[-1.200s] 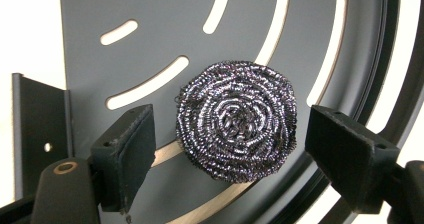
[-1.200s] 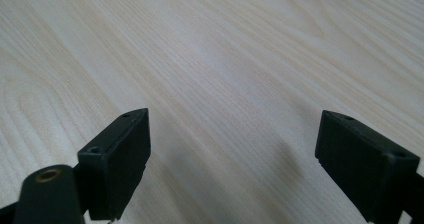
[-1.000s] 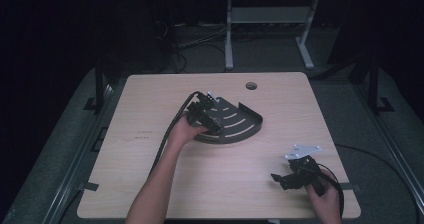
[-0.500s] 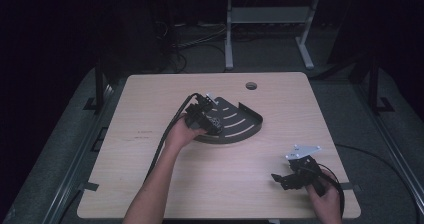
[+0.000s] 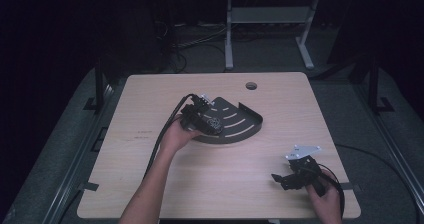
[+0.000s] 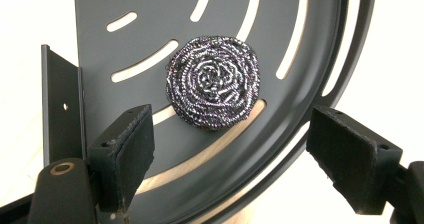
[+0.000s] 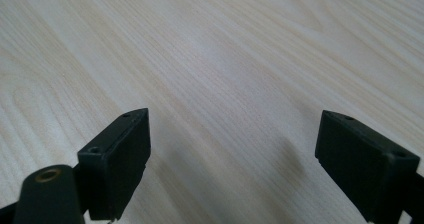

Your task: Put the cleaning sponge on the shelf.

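Note:
A round steel-wool scourer [image 6: 214, 83] lies flat on a dark grey quarter-round slotted tray [image 6: 310, 44]. My left gripper [image 6: 230, 129] is open just short of it, one jaw at each side and neither pad touching it. From above, the left gripper [image 5: 201, 118] sits over the tray's [image 5: 240, 121] left part, with the scourer [image 5: 215, 126] at its tip. My right gripper [image 5: 292, 176] rests low near the table's front right corner. In its own view the right gripper [image 7: 232, 134] is open over bare wood, with nothing between its jaws.
The tray has a raised straight wall [image 6: 60, 99] on its left and a curved rim. A cable hole [image 5: 251, 86] sits at the back of the wooden table [image 5: 150, 174]. The left gripper's cable [image 5: 162, 134] trails off toward the front.

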A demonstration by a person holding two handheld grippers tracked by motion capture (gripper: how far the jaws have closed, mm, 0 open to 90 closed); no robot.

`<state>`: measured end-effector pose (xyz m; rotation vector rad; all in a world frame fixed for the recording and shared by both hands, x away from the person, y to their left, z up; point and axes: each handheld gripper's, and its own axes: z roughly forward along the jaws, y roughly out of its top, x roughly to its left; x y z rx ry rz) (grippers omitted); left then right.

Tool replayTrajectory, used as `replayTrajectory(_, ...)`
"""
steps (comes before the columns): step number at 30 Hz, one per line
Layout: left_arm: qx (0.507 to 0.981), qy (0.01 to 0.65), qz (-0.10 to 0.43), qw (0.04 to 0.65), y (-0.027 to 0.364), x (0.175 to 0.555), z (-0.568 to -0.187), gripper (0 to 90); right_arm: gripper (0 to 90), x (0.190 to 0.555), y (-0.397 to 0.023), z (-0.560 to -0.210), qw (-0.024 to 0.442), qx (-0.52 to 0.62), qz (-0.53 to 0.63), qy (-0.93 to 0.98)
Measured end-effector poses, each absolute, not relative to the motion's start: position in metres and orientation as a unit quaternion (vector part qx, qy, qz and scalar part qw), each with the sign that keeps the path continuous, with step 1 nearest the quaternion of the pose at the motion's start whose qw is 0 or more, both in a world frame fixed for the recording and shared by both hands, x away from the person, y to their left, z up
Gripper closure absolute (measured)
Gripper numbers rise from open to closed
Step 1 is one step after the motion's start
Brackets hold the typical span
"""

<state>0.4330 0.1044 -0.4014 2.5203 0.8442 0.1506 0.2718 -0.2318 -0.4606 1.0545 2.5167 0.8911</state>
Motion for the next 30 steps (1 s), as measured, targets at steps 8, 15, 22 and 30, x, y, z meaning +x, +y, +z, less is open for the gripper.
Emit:
replayTrajectory(8, 0.921, 0.301, 0.061, 0.24, 0.108, 0.423, -0.397, 18.7, 14.0, 0.272, -0.231, -0.461, 0.136, 0.363, 0.306, 0.869)
replayTrajectory(15, 0.918, 0.307, 0.055, 0.246, 0.117, 0.413, -0.401, 18.9, 14.1, 0.273, -0.231, -0.461, 0.136, 0.363, 0.306, 0.869)
replayTrajectory(22, 0.917, 0.305, 0.057, 0.249, 0.124, 0.404, -0.401, 18.9, 14.1, 0.273, -0.231, -0.461, 0.134, 0.363, 0.306, 0.87)
replayTrajectory(30, 0.916, 0.304, 0.057, 0.256, 0.129, 0.395, -0.401, 18.9, 14.0, 0.273, -0.23, -0.461, 0.135, 0.362, 0.304, 0.871)
